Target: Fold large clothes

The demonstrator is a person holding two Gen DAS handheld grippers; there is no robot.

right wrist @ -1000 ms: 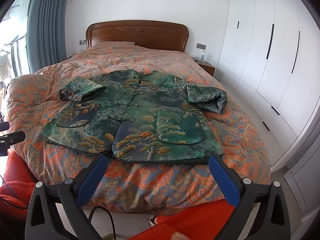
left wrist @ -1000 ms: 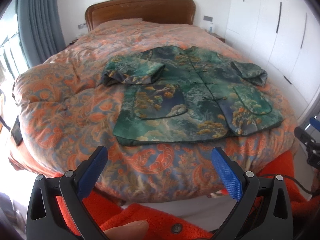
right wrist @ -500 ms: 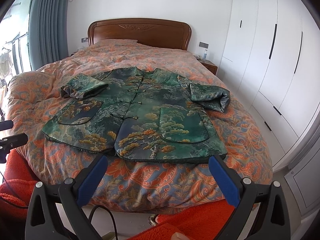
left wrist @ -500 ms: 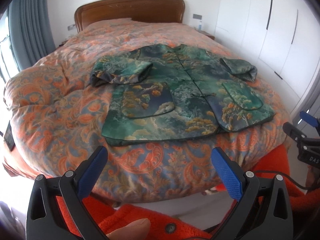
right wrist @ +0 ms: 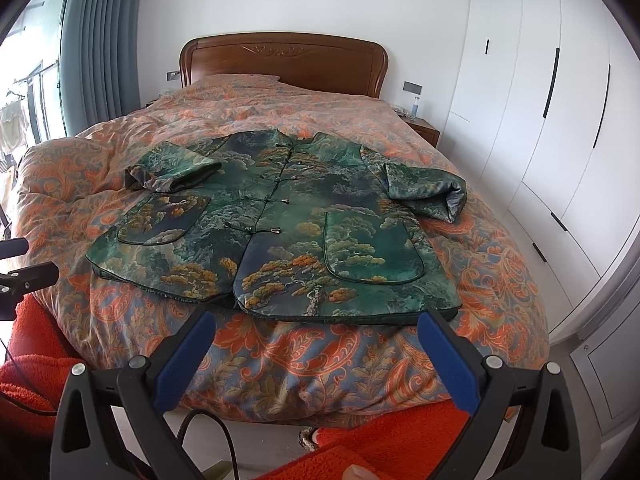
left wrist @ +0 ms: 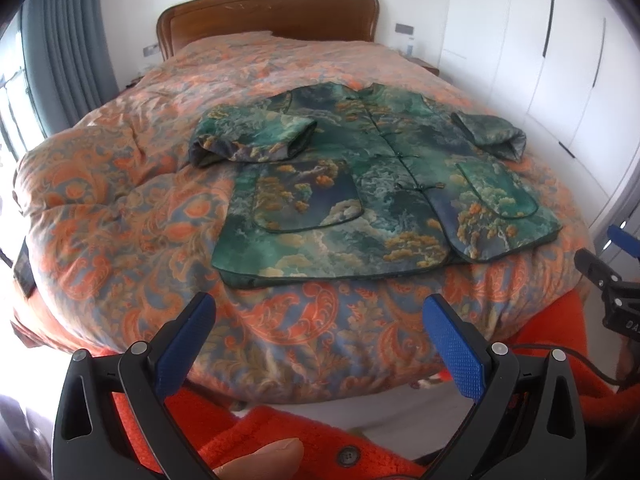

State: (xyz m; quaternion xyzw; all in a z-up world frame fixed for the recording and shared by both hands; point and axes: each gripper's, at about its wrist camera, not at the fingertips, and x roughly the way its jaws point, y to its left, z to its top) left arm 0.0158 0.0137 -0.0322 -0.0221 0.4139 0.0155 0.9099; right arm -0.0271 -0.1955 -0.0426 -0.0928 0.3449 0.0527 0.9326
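A green patterned jacket [left wrist: 376,196] lies flat, front up, on the orange paisley bedspread [left wrist: 120,208], hem toward me, both short sleeves folded in over its shoulders. It also shows in the right wrist view [right wrist: 288,232]. My left gripper [left wrist: 320,336] is open and empty, held short of the bed's near edge below the hem. My right gripper [right wrist: 316,344] is open and empty, also just short of the hem. The right gripper shows at the right edge of the left wrist view [left wrist: 608,276].
A wooden headboard [right wrist: 284,60] stands at the far end. White wardrobe doors [right wrist: 560,120] run along the right side. A grey curtain [right wrist: 92,52] hangs at the left. A nightstand [right wrist: 420,128] stands at the bed's far right. My orange sleeves [left wrist: 280,440] are below.
Both grippers have moved a little closer to the bed, and the left view has swung left. The jacket has not moved. Both grippers stay open.
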